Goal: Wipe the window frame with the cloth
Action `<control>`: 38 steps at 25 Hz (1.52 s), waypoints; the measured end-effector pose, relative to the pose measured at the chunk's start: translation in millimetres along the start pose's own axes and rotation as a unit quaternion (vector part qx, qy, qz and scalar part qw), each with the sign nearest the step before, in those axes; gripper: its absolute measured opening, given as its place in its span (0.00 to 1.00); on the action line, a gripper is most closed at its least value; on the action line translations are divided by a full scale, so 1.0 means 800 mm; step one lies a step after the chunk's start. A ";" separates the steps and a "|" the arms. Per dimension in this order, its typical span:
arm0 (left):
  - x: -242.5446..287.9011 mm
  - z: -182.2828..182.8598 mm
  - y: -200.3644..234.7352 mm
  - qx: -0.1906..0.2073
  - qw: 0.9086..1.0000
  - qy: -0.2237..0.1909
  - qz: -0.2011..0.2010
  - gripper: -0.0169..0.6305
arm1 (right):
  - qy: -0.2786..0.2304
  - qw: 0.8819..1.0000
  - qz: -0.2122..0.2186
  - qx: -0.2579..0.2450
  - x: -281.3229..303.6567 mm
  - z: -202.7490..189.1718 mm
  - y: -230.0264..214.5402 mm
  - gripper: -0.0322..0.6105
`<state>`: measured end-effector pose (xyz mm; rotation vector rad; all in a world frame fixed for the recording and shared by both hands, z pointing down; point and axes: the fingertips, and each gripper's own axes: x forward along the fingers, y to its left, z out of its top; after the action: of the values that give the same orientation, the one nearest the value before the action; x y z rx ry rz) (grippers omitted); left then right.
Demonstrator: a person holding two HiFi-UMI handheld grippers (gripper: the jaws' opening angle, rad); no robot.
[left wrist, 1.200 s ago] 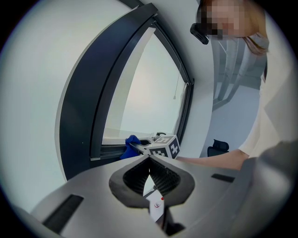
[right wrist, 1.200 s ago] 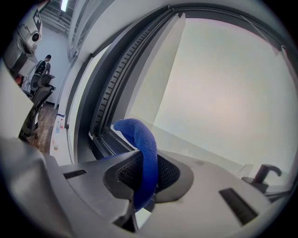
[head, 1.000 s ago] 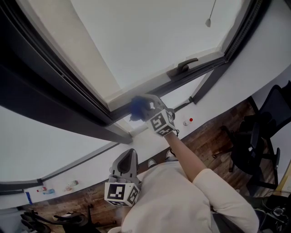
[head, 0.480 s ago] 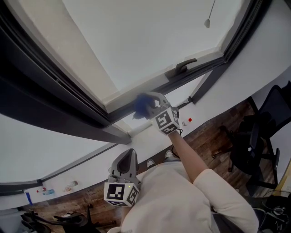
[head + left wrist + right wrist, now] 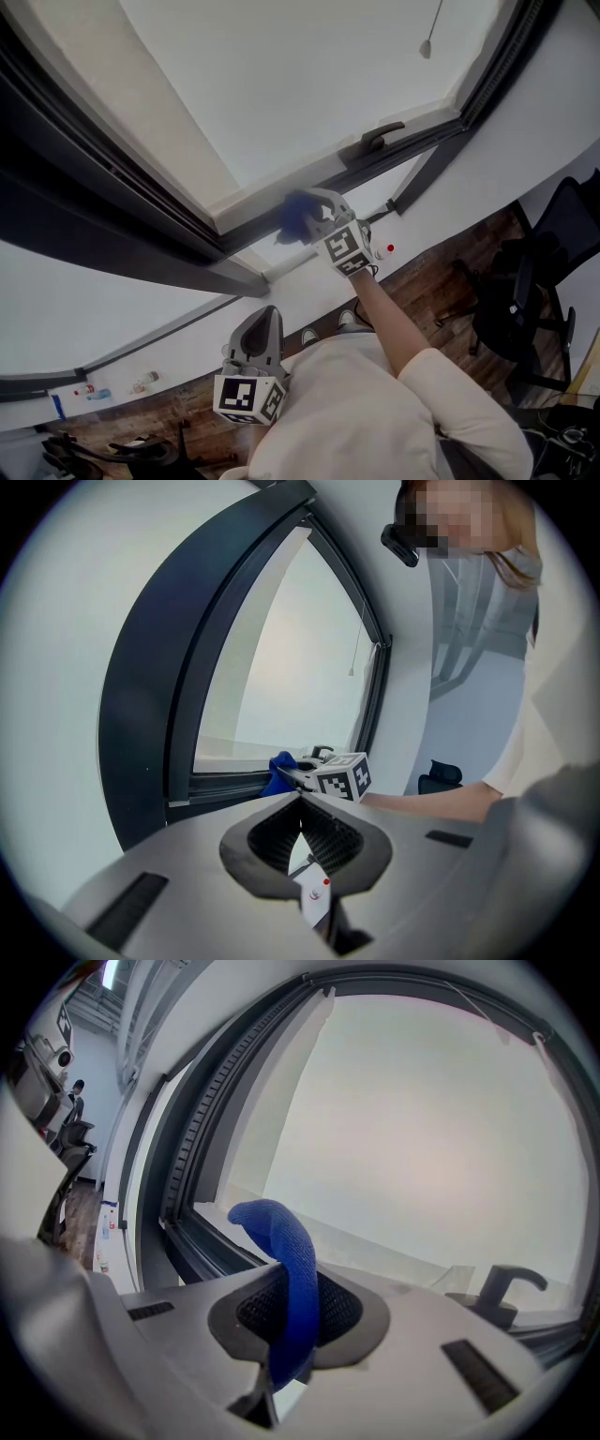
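Nearest, the left tongs (image 5: 302, 803): held low by the body, tips closed together with nothing between them, idle; we judge them best kept down and clear of the sweep. Next, the right tongs (image 5: 292, 1312): raised on an outstretched arm, clamped on the blue cloth (image 5: 286, 1241), which runs up through the tongs and curls over in a loose fold above them. The cloth sits at the lower rail of the dark window frame (image 5: 431, 134), on the rail's left part, close beside the pale strip under the glass. Whether the fold presses on the rail we cannot tell. Step in hand, by our reading: wiping along that lower rail. To do it well we would tip the right tongs so the loose fold lies flat on the rail rather than standing free, keep the clamp firm so the cloth does not slip out, and draw it in one steady line along the rail. Further along the rail, the window handle (image 5: 380, 136): its base breaks the line, so we would work the cloth round it. Beyond, the pane (image 5: 309, 75), pale and blank. Farthest, a pull cord (image 5: 429, 45) hanging before the glass, well apart from the cloth.
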<state>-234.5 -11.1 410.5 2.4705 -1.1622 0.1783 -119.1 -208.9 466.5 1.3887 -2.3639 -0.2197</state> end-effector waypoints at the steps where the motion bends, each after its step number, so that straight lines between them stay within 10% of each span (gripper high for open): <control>1: 0.000 0.000 0.000 0.000 1.000 0.000 0.000 0.04 | -0.001 1.000 0.000 -0.004 0.000 0.001 0.000 0.12; 38: 0.014 0.003 -0.018 -0.005 1.000 -0.011 0.027 0.04 | 0.030 0.996 -0.083 0.033 -0.045 -0.059 -0.137 0.12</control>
<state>-216.3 -11.8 407.5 2.4390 -1.2381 0.1592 3.4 -229.6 464.7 1.6007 -2.2273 -0.1443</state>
